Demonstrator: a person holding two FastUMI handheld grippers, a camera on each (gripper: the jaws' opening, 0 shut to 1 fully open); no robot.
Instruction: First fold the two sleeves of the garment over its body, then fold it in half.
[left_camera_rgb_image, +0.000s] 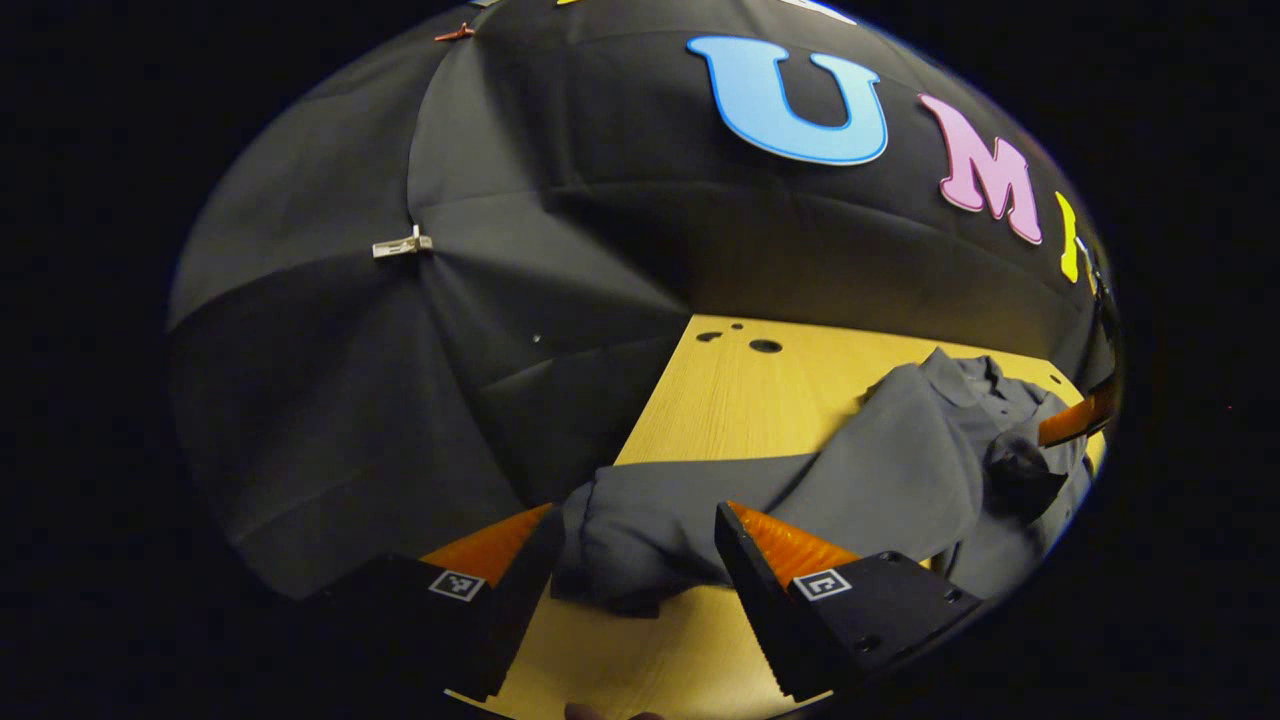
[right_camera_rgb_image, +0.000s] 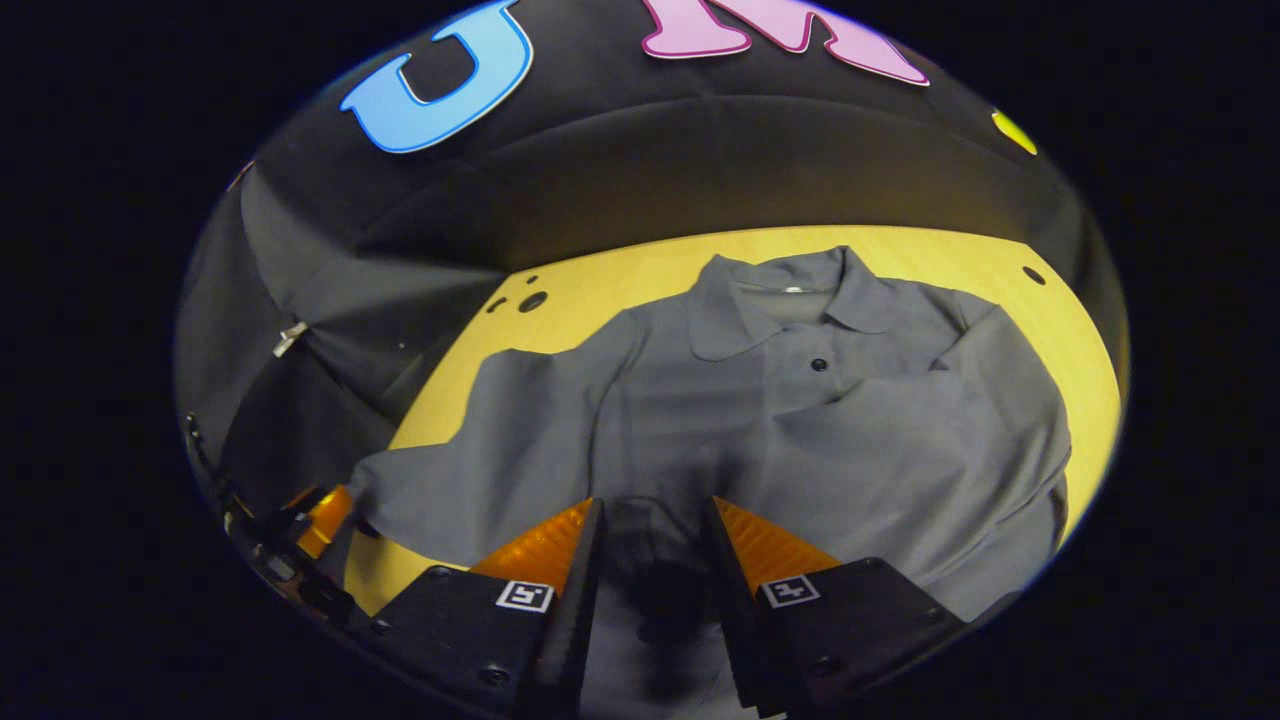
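A grey collared shirt (right_camera_rgb_image: 780, 400) lies front up on the wooden table (right_camera_rgb_image: 600, 280), collar toward the far wall. Its right-hand sleeve (right_camera_rgb_image: 930, 430) is drawn across the body, and its dark cuff end sits between the fingers of my right gripper (right_camera_rgb_image: 655, 505), which is shut on it. The left-hand sleeve (left_camera_rgb_image: 640, 540) stretches out sideways, bunched between the fingers of my left gripper (left_camera_rgb_image: 637, 515), which is shut on it near the table's left edge. In the left gripper view, the right gripper (left_camera_rgb_image: 1075, 420) is over the shirt (left_camera_rgb_image: 900, 460) at far right. In the right gripper view, the left gripper (right_camera_rgb_image: 320, 520) is at lower left.
Bare table (left_camera_rgb_image: 740, 400) runs from the shirt to the far left corner, where there are a few round holes (left_camera_rgb_image: 765, 346). Black cloth walls close in the table behind and on the left, with a white clip (left_camera_rgb_image: 402, 244) on the cloth.
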